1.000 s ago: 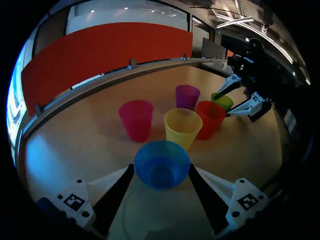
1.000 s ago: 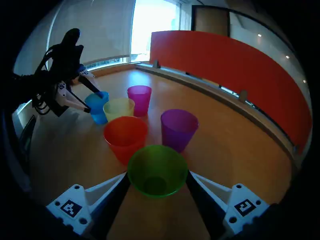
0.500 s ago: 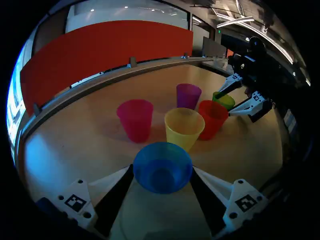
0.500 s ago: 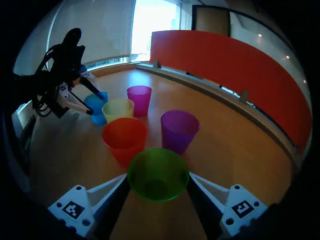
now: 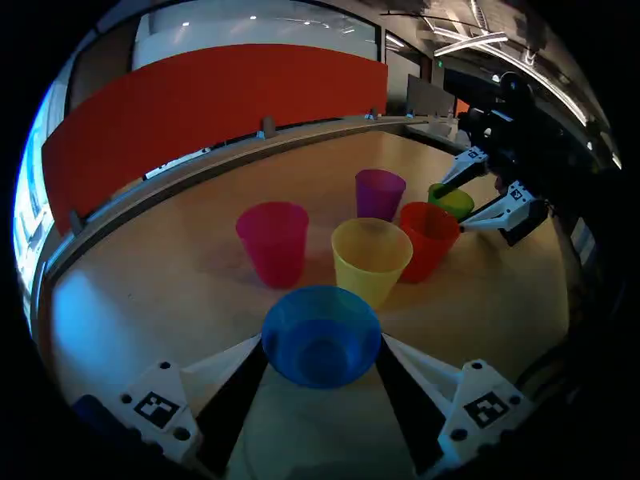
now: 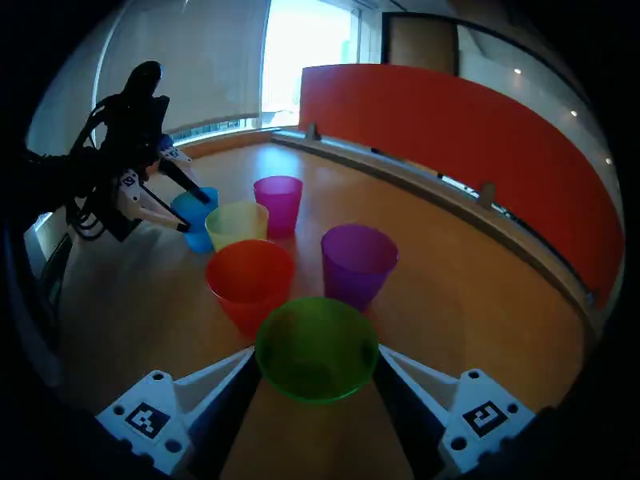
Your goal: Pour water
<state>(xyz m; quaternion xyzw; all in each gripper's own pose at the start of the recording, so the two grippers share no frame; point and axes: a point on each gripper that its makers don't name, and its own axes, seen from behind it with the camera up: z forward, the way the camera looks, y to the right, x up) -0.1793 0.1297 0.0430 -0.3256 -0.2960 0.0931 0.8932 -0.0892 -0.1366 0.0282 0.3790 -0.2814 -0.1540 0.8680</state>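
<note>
We held the blue cup (image 5: 321,332) clamped between the fingers (image 5: 220,376) of our left gripper (image 5: 321,344) at 6 o'clock, the green cup (image 6: 316,346) likewise in our right gripper (image 6: 317,356). Square coded tags (image 5: 156,408) marked the fingers. Open tabletop (image 5: 128,296) stretched toward 9 o'clock.

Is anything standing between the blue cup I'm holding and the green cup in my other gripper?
Yes. The yellow cup and the orange cup stand one behind the other between the blue cup in the left gripper and the green cup in the right gripper.
</note>
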